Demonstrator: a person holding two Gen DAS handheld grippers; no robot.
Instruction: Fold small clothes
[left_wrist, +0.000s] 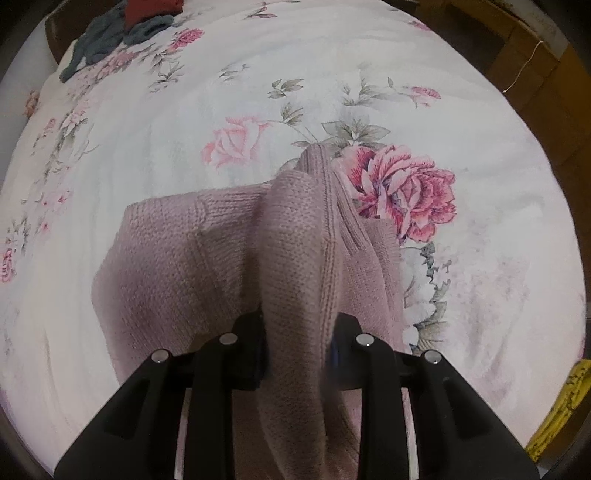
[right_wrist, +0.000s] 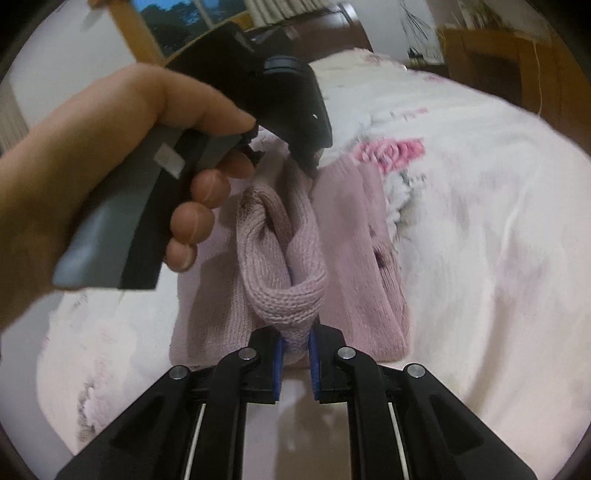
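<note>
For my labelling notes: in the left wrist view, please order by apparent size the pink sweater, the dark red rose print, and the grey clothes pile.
1. pink sweater
2. dark red rose print
3. grey clothes pile, though it lies farther away

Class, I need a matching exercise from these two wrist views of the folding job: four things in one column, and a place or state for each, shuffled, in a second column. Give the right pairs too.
Things
1. pink knitted garment
2. grey and red clothes
3. left gripper
4. floral bedspread

Places or states
A. piled at the far corner of the bed
B. spread under everything
C. pinched by both grippers
D. held in a hand, shut on knit fabric

Pairs: 1-C, 2-A, 3-D, 4-B
</note>
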